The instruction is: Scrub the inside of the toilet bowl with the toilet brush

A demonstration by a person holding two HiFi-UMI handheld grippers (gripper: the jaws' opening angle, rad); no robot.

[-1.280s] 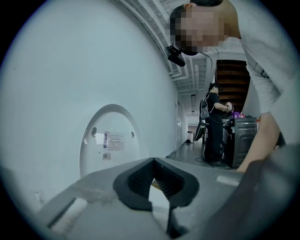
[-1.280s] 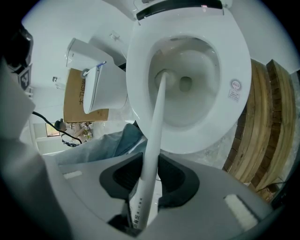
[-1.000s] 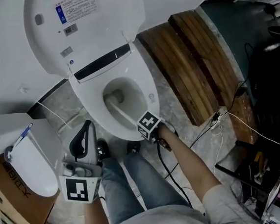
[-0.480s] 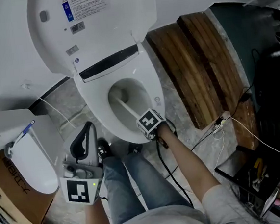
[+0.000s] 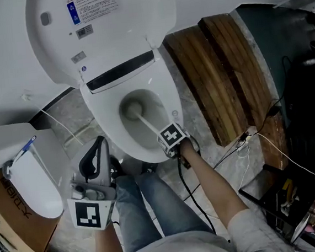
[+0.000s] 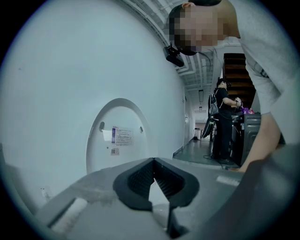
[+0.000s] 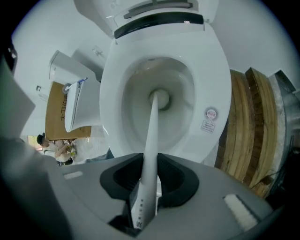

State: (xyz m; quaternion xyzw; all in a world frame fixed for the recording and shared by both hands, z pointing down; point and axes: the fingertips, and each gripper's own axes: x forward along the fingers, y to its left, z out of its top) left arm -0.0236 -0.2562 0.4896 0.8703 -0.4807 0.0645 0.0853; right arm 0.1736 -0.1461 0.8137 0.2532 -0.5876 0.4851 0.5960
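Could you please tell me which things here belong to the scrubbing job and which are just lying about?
In use: toilet bowl; toilet brush, head down in the bowl; right hand-held gripper, shut on the brush handle.
Lying about: wooden planks; cardboard box; left hand-held gripper, shut and empty.

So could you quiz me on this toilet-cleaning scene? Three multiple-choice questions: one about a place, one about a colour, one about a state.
1. Where is the brush head?
A in a bucket; B down in the toilet bowl; C in a sink.
2. What colour is the brush handle?
A red; B white; C black.
3. The right gripper is:
A open and empty; B holding a cloth; C shut on the brush handle.

Answers: B, the head sits at the bowl's bottom; B, the handle shows white in the right gripper view; C, its jaws press on both sides of the handle.
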